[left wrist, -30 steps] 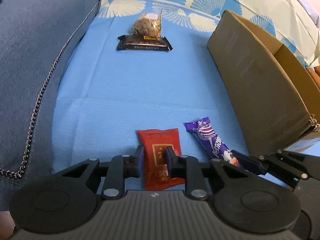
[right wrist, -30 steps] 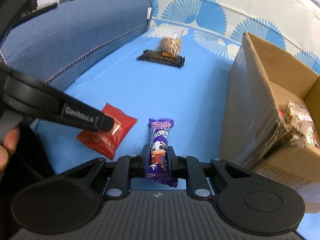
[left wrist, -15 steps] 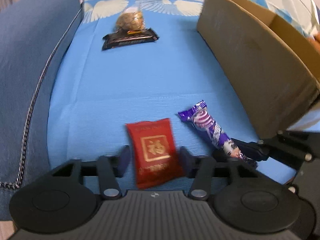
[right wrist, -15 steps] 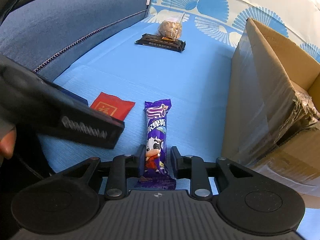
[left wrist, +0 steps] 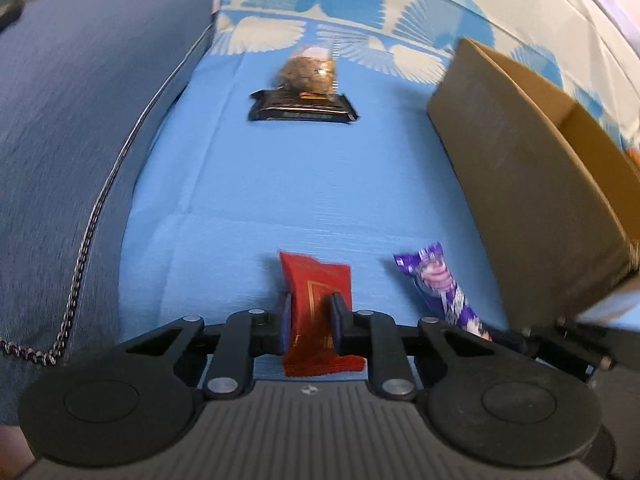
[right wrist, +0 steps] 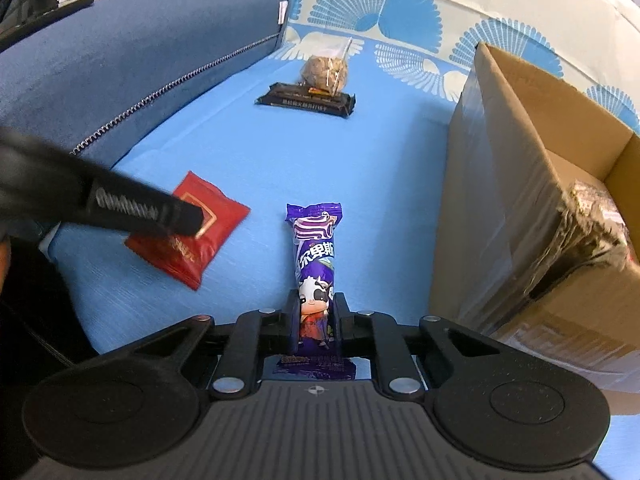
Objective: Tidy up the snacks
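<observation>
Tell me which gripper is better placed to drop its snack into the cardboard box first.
Right. The right gripper is shut on the purple candy bar, beside the cardboard box. The left gripper is closing on the red packet, farther away.

On the blue cloth-covered surface (right wrist: 360,168), the flat red foil packet (right wrist: 188,236) lies near and to the left, with the purple candy bar wrapper (right wrist: 314,256) just to its right, apart from it. The open brown cardboard box (right wrist: 532,184) stands at the right edge, near the purple wrapper. Far back, about mid-way across, the long black snack bar (right wrist: 306,99) lies crosswise, and the round brown pastry in clear wrap (right wrist: 325,72) sits right behind it. The blue-grey cushion with a zipper (right wrist: 132,52) runs along the left side.
</observation>
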Demonstrator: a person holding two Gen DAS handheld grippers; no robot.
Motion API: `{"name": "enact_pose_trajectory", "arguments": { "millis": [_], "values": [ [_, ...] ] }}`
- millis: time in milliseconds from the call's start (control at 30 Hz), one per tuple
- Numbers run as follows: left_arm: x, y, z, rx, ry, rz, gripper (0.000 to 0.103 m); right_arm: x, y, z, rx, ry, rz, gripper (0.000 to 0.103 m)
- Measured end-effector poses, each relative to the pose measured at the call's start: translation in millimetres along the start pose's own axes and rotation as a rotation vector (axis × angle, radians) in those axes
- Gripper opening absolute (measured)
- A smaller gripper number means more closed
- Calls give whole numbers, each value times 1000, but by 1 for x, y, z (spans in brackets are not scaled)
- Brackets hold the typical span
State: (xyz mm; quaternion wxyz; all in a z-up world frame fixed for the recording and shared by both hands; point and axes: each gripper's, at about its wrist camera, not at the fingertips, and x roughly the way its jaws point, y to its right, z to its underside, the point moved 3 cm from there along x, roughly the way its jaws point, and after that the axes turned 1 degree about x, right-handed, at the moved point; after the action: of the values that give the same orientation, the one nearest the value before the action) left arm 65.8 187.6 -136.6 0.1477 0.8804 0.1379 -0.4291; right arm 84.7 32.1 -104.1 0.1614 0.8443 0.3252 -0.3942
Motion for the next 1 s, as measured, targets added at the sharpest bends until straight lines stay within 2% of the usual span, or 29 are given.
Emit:
{"name": "enact_pose_trajectory", "arguments": {
  "millis": [33, 100, 133, 233, 333, 467, 567, 667, 733, 867, 1000],
  "values": [
    [-1, -6, -1, -38, -2, 6, 23, 1, 0, 0, 3, -7, -2, 17],
    [-1, -18, -2, -119, -13, 30, 40, 2, 1, 2, 10, -21, -9, 17],
    [-2, -23, -2, -150, -18, 40, 54, 2, 1, 2, 11, -25, -10, 17],
    [-2, -29, -3, -188, -28, 56, 58, 2, -1, 1, 12, -27, -12, 19],
    [-1, -20, -2, -141, -31, 50, 59, 3, -2, 0, 10, -28, -17, 20],
    [5, 4, 1, 13, -29, -10, 65, 3, -2, 1, 6, -28, -17, 20],
    [7, 19, 6, 107, -19, -64, 65, 4, -1, 1, 4, -28, -17, 21],
    [10, 27, 10, 166, -20, -86, 65, 4, -1, 1, 2, -28, -18, 21],
    [13, 28, 11, 180, -28, -94, 64, 5, -1, 1, -3, -26, -16, 21],
    [15, 27, 11, 176, -36, -95, 52, 5, -3, 2, -16, -23, -9, 21],
    [13, 30, 12, 196, -26, -91, 46, 4, -6, 3, -37, -18, -1, 21]
  ]
}}
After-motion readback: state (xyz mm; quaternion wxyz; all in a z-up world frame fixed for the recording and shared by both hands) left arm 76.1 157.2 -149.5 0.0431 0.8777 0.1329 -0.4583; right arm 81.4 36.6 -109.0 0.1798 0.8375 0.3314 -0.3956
